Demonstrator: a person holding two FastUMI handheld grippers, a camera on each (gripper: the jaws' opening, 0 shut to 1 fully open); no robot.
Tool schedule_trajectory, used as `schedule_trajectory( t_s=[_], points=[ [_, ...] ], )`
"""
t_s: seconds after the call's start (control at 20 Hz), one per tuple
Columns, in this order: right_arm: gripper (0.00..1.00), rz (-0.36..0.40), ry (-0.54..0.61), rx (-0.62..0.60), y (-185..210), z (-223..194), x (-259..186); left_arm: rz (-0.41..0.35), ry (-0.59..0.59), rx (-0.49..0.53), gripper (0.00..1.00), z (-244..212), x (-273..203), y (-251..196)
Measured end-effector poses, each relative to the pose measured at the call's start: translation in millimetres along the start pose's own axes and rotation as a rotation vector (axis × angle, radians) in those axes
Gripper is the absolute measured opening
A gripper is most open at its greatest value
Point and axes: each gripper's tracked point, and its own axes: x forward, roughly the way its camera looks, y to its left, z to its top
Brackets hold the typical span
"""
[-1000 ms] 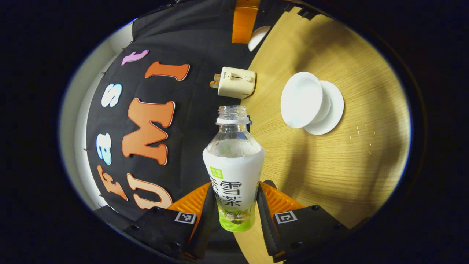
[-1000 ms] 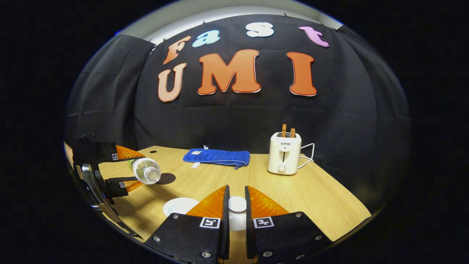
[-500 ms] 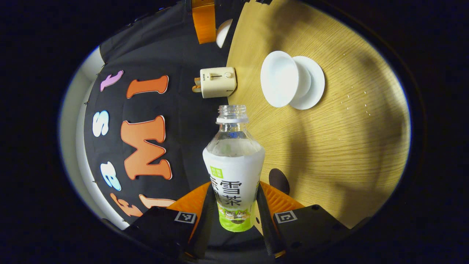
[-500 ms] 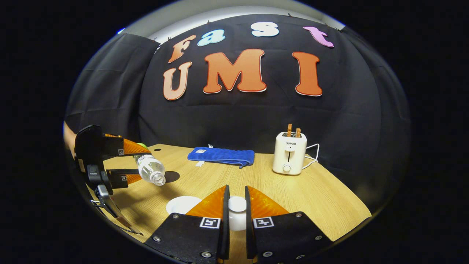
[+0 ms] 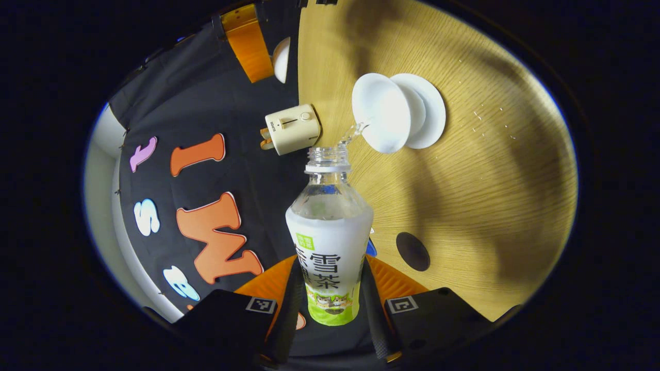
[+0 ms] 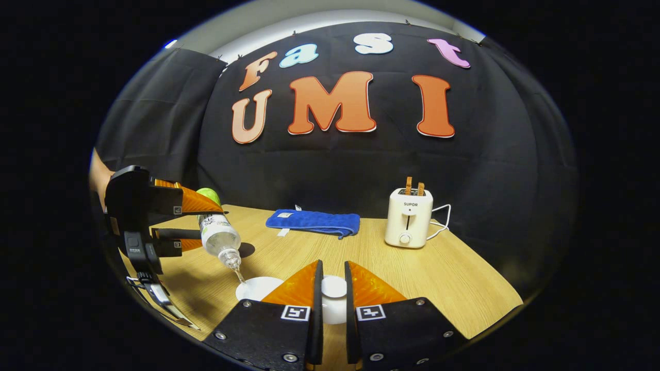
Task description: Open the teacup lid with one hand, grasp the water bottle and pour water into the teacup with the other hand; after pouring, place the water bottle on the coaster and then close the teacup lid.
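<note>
The water bottle (image 5: 329, 234) has tipped over more than it was a moment ago, and now water is coming out of its open neck. A thin stream runs down into the white teacup (image 5: 384, 111). Half a second back the bottle was only leaning and no water fell. So the pouring step has just begun.

The left gripper (image 5: 330, 304) has its fingers clamped on the lower part of the bottle, one on each side of the label. In the right gripper view, that same gripper (image 6: 170, 224) is held up over the left part of the worktop (image 6: 454, 278), with the bottle mouth just above the cup rim.

The right gripper (image 6: 332, 296) holds the white teacup lid (image 6: 333, 287) up off the cup. Its fingers are close together on the lid's two sides, so it looks gripped.

The cup stands on a white saucer (image 5: 428, 116). Small drops (image 5: 490, 116) lie on the wood just past the saucer, so some water may miss the cup.

The round dark coaster (image 5: 412, 251) lies on open wood, well apart from the cup. The bottle has a free path to it. The toaster (image 6: 410, 222) and the blue cloth (image 6: 313, 221) sit far back by the wall, out of the way. The worktop's front edge is near the cup, so the lid hand has less room there.
</note>
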Motion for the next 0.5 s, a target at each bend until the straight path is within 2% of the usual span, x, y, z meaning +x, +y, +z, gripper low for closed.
schedule_trajectory(
  t_s=[0.35,0.5],
  points=[
    [0.18,0.006,-0.028,0.006,-3,6,-9,0.040,-0.008,0.109,0.65,2,-3,24],
    [0.18,0.005,-0.037,0.010,-4,8,-12,0.052,-0.003,0.157,0.64,2,-4,30]
  ],
)
